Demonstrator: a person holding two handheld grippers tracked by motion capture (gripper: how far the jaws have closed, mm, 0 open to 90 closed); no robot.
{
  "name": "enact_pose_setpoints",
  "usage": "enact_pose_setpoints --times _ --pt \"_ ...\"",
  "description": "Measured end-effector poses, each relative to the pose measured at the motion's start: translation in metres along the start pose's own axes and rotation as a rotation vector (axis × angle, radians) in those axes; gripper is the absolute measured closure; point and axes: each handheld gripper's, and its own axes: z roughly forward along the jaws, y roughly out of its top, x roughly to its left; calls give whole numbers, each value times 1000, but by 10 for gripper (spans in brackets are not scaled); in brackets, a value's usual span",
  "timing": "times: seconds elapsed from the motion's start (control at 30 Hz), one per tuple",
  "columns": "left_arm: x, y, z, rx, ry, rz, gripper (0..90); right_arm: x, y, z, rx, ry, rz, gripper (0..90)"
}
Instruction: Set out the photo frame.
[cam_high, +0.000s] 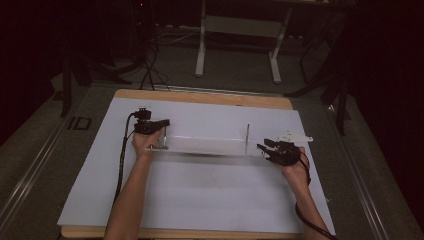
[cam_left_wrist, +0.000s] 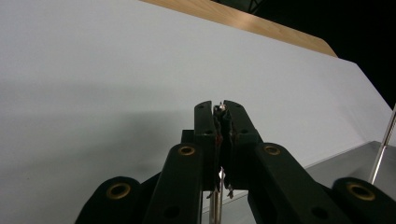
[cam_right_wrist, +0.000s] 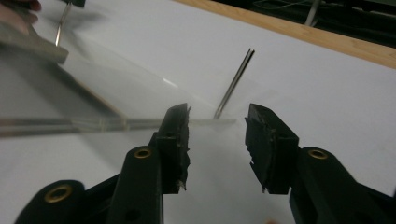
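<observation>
A clear flat plate (cam_high: 205, 145) lies on the white sheet, with a thin upright metal rod at each end. My left gripper (cam_high: 162, 124) is shut on the left rod (cam_left_wrist: 215, 205), which runs up between its closed jaws (cam_left_wrist: 218, 106). At the plate's right end my right gripper (cam_high: 263, 146) is open, with nothing between its fingers. In the right gripper view the right rod (cam_right_wrist: 236, 84) stands just beyond the open jaws (cam_right_wrist: 218, 112), and the plate's edge (cam_right_wrist: 93, 123) runs off to the left. The right rod (cam_high: 247, 135) leans slightly.
A white sheet (cam_high: 200, 195) covers most of the wooden tabletop (cam_high: 200, 96). Beyond the table's far edge are a dark floor, cables and a white desk frame (cam_high: 237, 45). Bare sheet lies in front of the plate.
</observation>
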Motion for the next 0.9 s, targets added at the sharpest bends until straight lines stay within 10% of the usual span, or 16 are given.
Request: enact_pose_setpoints --times 0.53,0.9 --pt "1 1 1 3 -1 -8 854 -2 -7 -4 -2 36 -37 509" --pt "1 0 1 -2 -4 -7 854 22 4 -4 -74 104 -182 451"
